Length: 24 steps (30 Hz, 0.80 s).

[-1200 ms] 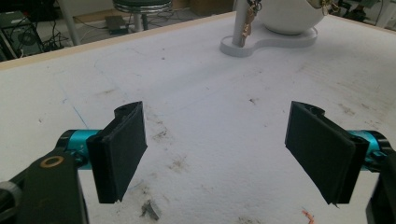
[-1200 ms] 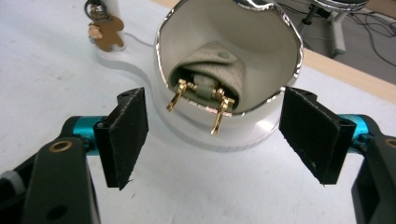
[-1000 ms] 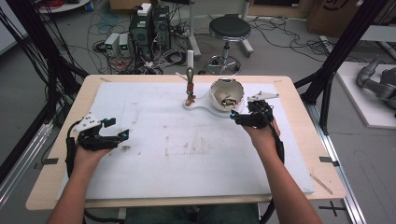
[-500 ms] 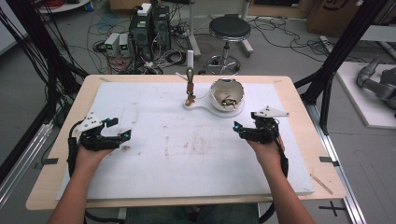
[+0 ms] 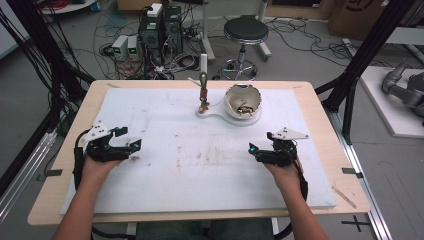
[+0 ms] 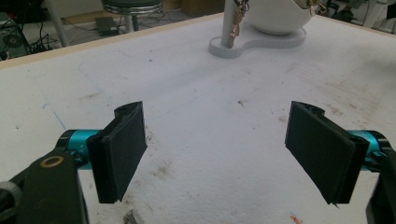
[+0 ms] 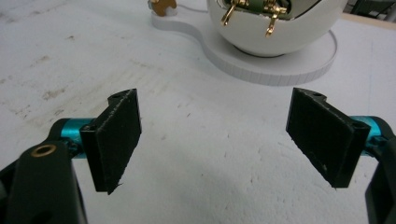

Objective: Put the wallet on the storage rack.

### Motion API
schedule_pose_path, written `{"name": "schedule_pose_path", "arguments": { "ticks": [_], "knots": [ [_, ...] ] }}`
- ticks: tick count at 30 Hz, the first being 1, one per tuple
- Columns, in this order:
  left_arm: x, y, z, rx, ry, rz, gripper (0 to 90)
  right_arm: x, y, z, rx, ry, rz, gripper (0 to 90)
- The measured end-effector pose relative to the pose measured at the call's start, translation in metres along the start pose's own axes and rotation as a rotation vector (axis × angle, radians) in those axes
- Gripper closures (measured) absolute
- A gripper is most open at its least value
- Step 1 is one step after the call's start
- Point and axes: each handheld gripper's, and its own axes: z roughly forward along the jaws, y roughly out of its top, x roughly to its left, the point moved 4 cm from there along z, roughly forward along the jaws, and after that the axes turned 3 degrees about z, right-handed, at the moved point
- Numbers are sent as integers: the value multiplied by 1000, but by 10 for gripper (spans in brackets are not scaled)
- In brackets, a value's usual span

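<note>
- The left gripper (image 5: 131, 148), black with teal fittings and a grey three-cornered plate on top, rests low over the near-left part of the white foam-covered table top (image 5: 165, 200), held in the person's left hand (image 5: 97, 167).
- Its jaws stand wide apart with nothing between them; in the left gripper view (image 6: 217, 154) only stained white surface lies in the gap.
- The right gripper (image 5: 254, 150), of the same build, sits at the near-right of the table in the person's right hand (image 5: 285, 172), pointing left towards the middle.
- Its jaws are likewise spread wide and hold nothing; the right gripper view (image 7: 215, 144) shows bare white surface between the two black pads.
- The white egg-shaped bowl with a broken-looking open front (image 5: 243, 101) stands at the far middle-right of the table on a flat white keyhole-shaped base (image 5: 220, 114), well apart from both grippers.
- Inside the bowl, small gold-coloured pieces (image 7: 252, 11) hang or lie; what they are is hard to tell from this close, cropped angle.
- A thin white post (image 5: 203, 92) rises from the narrow left end of the base, with a small brownish-gold trinket (image 6: 236, 25) hanging on it.
- Brownish smudges (image 5: 200, 155) mark the table top between the two grippers.
</note>
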Motion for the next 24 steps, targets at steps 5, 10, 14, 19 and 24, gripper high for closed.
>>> {"name": "schedule_pose_path", "arguments": {
  "ticks": [5, 10, 14, 19, 24],
  "knots": [
    [-2, -4, 1, 17, -6, 3, 205, -4, 1, -1, -11, -9, -4, 185],
    [-2, -5, 2, 23, -8, 7, 205, -7, 1, 2, -1, -19, -2, 186],
    [-3, -6, 4, 25, -13, 2, 205, -8, 0, 2, 8, -25, -2, 186],
    [-1, -7, 4, 31, -10, 8, 205, -12, -1, 1, 0, -36, 11, 186],
    [-1, -6, 3, 30, -7, 2, 205, -15, -3, 0, 5, -39, 16, 185]
  ]
}}
